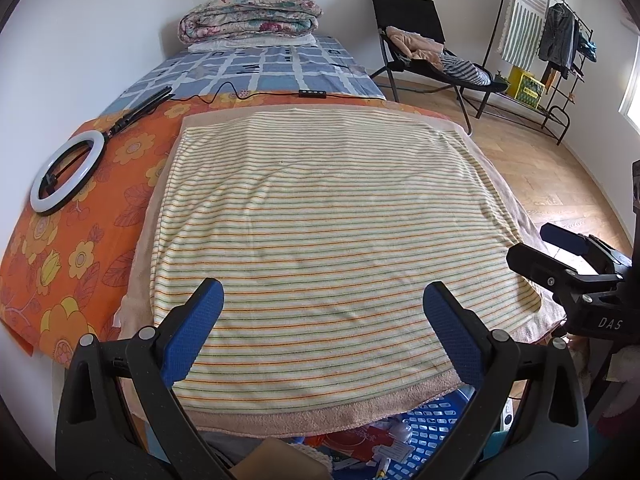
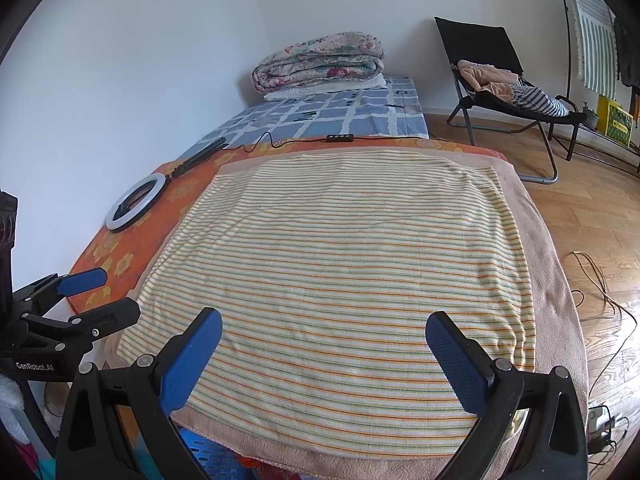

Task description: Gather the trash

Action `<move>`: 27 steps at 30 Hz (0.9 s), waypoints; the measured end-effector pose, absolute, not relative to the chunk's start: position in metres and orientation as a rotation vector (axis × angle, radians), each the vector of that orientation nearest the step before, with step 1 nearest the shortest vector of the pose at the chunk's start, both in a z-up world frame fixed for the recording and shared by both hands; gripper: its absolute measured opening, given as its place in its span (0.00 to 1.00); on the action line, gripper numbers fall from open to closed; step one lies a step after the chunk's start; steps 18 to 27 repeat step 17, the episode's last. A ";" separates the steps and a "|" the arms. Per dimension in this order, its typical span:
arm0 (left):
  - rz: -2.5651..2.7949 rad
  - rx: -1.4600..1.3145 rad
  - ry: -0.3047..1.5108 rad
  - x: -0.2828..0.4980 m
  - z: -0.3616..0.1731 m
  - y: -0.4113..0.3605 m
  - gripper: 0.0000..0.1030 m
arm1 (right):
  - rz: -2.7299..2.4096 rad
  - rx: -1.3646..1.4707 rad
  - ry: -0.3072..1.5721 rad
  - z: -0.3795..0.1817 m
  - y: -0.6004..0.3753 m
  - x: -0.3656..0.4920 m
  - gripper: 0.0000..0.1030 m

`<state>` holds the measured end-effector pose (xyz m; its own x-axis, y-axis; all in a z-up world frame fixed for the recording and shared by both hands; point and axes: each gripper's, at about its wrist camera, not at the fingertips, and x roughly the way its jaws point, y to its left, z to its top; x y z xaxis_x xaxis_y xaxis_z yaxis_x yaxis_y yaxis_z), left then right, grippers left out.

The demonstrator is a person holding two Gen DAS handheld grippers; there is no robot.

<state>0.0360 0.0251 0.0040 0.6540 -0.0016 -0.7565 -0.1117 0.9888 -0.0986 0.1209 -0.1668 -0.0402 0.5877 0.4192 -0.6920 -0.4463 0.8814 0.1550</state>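
Observation:
My left gripper [image 1: 323,296] is open and empty, above the near end of a striped towel [image 1: 320,216] spread flat on the bed. My right gripper [image 2: 324,326] is open and empty over the same striped towel [image 2: 332,268]. Each gripper shows in the other's view: the right one at the right edge [image 1: 560,256], the left one at the left edge [image 2: 92,296]. No loose trash lies on the towel. A blue basket [image 1: 432,424] holding paper and packaging sits under the towel's near edge; its corner shows in the right wrist view [image 2: 216,456].
A ring light [image 1: 68,172] with cable lies on the orange floral sheet [image 1: 60,264] at left. A folded quilt [image 1: 252,12] sits at the bed's far end. A black chair with clothes [image 1: 424,48], a clothes rack [image 1: 552,40] and cables on the wooden floor [image 2: 600,280] stand right.

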 end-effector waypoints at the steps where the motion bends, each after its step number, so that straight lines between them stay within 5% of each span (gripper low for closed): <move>1: 0.066 -0.139 0.856 0.036 0.004 0.026 0.99 | 0.504 -0.036 0.797 -0.041 -0.167 0.121 1.00; 27: 0.075 -0.086 0.846 0.034 0.007 0.021 0.99 | 0.504 -0.035 0.805 -0.044 -0.165 0.120 1.00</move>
